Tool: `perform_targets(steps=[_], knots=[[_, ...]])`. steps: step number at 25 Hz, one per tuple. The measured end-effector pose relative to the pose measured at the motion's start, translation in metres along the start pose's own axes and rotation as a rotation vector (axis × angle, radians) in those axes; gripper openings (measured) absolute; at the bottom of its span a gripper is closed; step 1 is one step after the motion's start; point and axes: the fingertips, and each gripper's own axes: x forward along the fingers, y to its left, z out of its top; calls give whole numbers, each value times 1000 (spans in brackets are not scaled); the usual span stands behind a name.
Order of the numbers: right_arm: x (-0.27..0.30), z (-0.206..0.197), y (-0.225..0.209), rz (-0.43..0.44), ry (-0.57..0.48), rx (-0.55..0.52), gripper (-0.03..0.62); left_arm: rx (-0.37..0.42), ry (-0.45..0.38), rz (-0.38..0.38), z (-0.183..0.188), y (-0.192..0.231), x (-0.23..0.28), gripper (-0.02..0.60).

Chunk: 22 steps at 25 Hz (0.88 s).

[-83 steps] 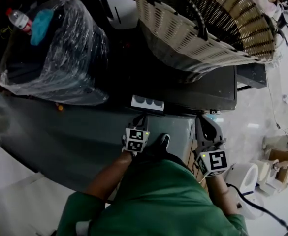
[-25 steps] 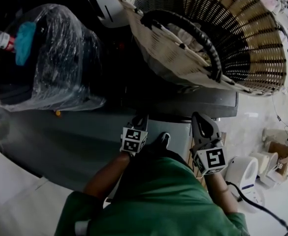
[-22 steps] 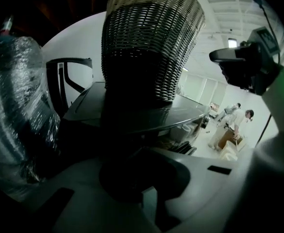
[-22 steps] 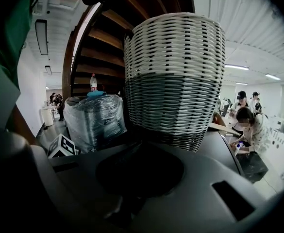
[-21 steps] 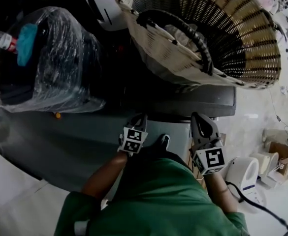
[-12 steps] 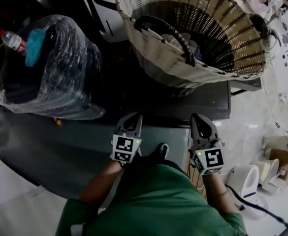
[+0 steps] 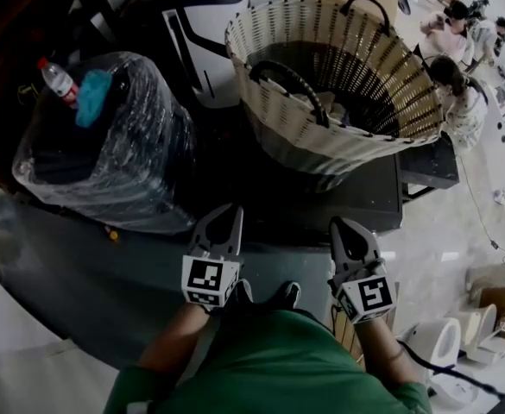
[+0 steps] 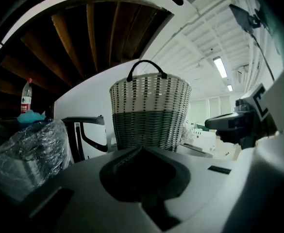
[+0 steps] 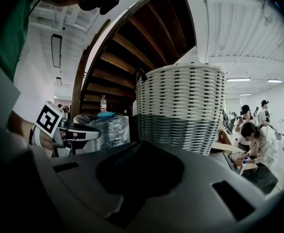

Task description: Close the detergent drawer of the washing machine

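**A:** Detergent drawer: where is it lying relative to the two grippers?

**B:** I am not making it out in any view. The washing machine [image 7: 364, 198] is showing only its dark top, which is lying just ahead of both tips. Its front edge is running close under them, so the front face is being hidden from the head view.

**A:** How is the left gripper [image 7: 225, 213] sitting?

**B:** It is pointing forward over the machine's front left part. Its jaws are pressed together and are gripping nothing. In the left gripper view they are meeting in a single ridge.

**A:** And the right gripper [image 7: 343, 224]?

**B:** It is hovering alongside, apart from the left one, toward the machine's right front. Its jaws are likewise closed together, and nothing is lying between them.

**A:** What is standing beyond the tips?

**B:** A woven basket [image 7: 330, 141] is sitting on the machine's top, straight ahead of both grippers. A plastic-wrapped bundle [image 7: 105, 162] with a bottle [image 7: 59, 79] on it is lying off to the left of the left gripper.
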Motion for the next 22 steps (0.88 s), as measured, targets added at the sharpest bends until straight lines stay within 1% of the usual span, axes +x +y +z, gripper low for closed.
perform_targets(steps=[3, 6, 9, 11, 15, 22], knots=[[-4, 28, 5, 12, -76, 18, 15, 0, -61, 1, 33, 0, -12, 20], [-10, 55, 8, 24, -150, 26, 15, -9, -145, -1, 69, 0, -24, 20], [-19, 70, 8, 10, -190, 24, 15, 8, -231, 15, 98, 3, -39, 20], [-24, 78, 7, -8, -203, 14, 15, 13, -264, 20, 113, 2, -48, 20], [-26, 73, 4, -21, -195, -11, 15, 16, -293, 33, 123, 4, -57, 20], [-26, 69, -1, -35, -190, -9, 15, -2, -263, 63, 109, 14, -56, 20]])
